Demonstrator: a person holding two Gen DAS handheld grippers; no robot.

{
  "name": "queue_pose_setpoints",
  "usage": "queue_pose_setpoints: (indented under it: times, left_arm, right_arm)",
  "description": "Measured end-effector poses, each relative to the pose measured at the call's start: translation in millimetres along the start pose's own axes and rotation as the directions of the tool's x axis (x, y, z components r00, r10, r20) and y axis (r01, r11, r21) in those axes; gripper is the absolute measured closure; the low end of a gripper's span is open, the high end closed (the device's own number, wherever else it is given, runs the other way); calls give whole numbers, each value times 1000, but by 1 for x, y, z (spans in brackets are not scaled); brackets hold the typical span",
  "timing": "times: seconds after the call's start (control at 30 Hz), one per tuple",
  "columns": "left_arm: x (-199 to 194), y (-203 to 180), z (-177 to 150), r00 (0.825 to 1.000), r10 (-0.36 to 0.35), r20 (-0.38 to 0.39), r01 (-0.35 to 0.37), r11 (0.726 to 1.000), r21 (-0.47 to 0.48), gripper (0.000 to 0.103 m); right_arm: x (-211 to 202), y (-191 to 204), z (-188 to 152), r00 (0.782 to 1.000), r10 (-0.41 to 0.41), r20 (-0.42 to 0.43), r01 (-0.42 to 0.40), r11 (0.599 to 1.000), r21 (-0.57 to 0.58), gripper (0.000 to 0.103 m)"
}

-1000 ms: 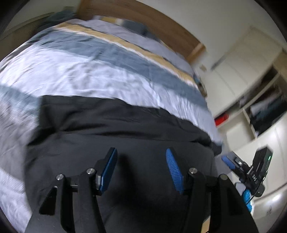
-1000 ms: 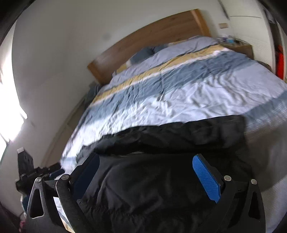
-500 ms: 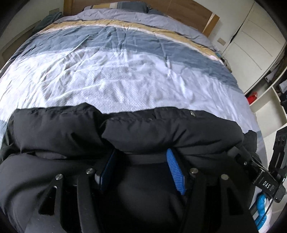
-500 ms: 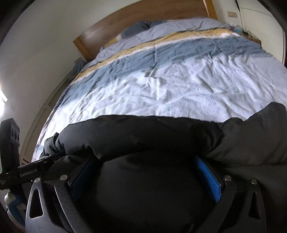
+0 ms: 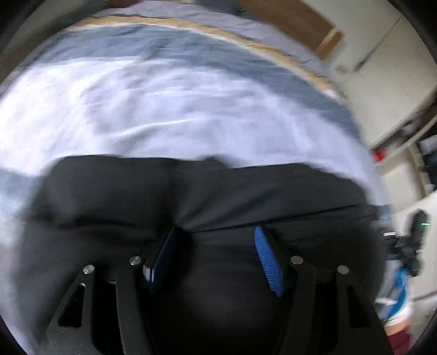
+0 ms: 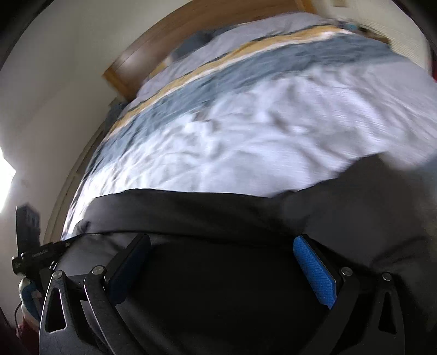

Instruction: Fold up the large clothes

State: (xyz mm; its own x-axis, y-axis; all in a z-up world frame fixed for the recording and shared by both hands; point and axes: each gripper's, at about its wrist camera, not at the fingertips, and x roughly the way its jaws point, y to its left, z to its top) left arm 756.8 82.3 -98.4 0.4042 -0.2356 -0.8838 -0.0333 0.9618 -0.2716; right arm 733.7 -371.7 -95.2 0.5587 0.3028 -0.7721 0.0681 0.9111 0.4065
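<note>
Black puffy padded jacket (image 5: 245, 196) lies across the near part of the bed, on a striped duvet in white, grey-blue and mustard bands (image 5: 174, 114), with a wooden headboard (image 6: 207, 24) at the far end. In both wrist views a thick fold of the jacket runs from left to right just beyond the fingertips, with another dark layer under it, so one fold seems to be laid already; how tidy its edges are cannot be told, since both views are blurred.

Left gripper (image 5: 215, 245) points steeply down over the jacket with its blue pads set apart. Dark fabric fills the space between them, but the pads do not appear to press on it, so I read it as open and holding nothing. Right gripper (image 6: 222, 259) stands the same way, its jaws spread wide over the dark cloth with no pinch visible.

Progress looks to be about midway, by my judgement: the jacket is doubled once and still broad from left to right. What remains is probably to flatten the padding, bring the sides in, and fold again into a compact bundle.
</note>
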Motion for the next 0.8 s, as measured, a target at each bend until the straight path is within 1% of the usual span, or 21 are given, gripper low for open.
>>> queue_pose_setpoints:
  times: [0.03, 0.07, 0.1, 0.13, 0.17, 0.23, 0.27, 0.33, 0.47, 0.53, 0.57, 0.6, 0.7, 0.73, 0.8]
  left_arm:
    - [-7, 21, -7, 996, 86, 0, -86, 996, -17, 45]
    - [-11, 33, -11, 992, 129, -5, -129, 991, -30, 45]
    - [-17, 49, -17, 981, 194, -17, -195, 980, -50, 45]
    - [-24, 64, -24, 971, 238, -23, -239, 969, -64, 45]
    - [-38, 80, -33, 967, 255, -16, -255, 964, -79, 45]
    - [-57, 98, -46, 966, 259, 2, -258, 961, -98, 45]
    - [-72, 110, -56, 959, 283, 11, -280, 954, -103, 45]
    - [-89, 127, -69, 953, 303, 16, -299, 948, -109, 45]
    - [-133, 175, -105, 946, 325, 18, -316, 929, -195, 45]
    - [-158, 194, -127, 943, 328, 49, -306, 917, -257, 45]
    - [-173, 203, -142, 944, 323, 71, -290, 910, -297, 45]
    - [-181, 207, -151, 942, 326, 83, -286, 906, -313, 45]
    - [-209, 208, -188, 921, 366, 135, -304, 890, -341, 45]
    - [-216, 205, -202, 915, 373, 154, -304, 889, -343, 45]
    - [-222, 198, -220, 912, 370, 176, -298, 893, -336, 45]
  right_arm:
    - [-10, -13, -5, 999, -40, 6, 40, 999, 19, 0]
    - [-19, -24, -10, 997, -81, 6, 80, 996, 32, 0]
    - [-28, -36, -16, 991, -136, -3, 136, 990, 38, 0]
    - [-36, -43, -22, 984, -177, -12, 178, 983, 37, 0]
    - [-48, -52, -31, 974, -225, -17, 226, 974, 33, 1]
    - [-69, -66, -42, 966, -257, -4, 257, 965, 44, 0]
    - [-85, -73, -49, 964, -264, 11, 263, 963, 65, 0]
    - [-109, -84, -60, 960, -279, 33, 275, 957, 93, 0]
    - [-155, -98, -82, 948, -310, 67, 301, 946, 120, 0]
    - [-180, -99, -95, 944, -320, 82, 309, 943, 128, 0]
    - [-191, -98, -101, 942, -323, 90, 310, 942, 128, 0]
    - [-199, -96, -105, 941, -324, 95, 312, 942, 126, 0]
    - [-226, -84, -124, 938, -328, 113, 316, 943, 106, 0]
    - [-232, -78, -131, 939, -325, 116, 314, 944, 97, 0]
    - [-241, -64, -145, 943, -310, 122, 303, 950, 71, 0]
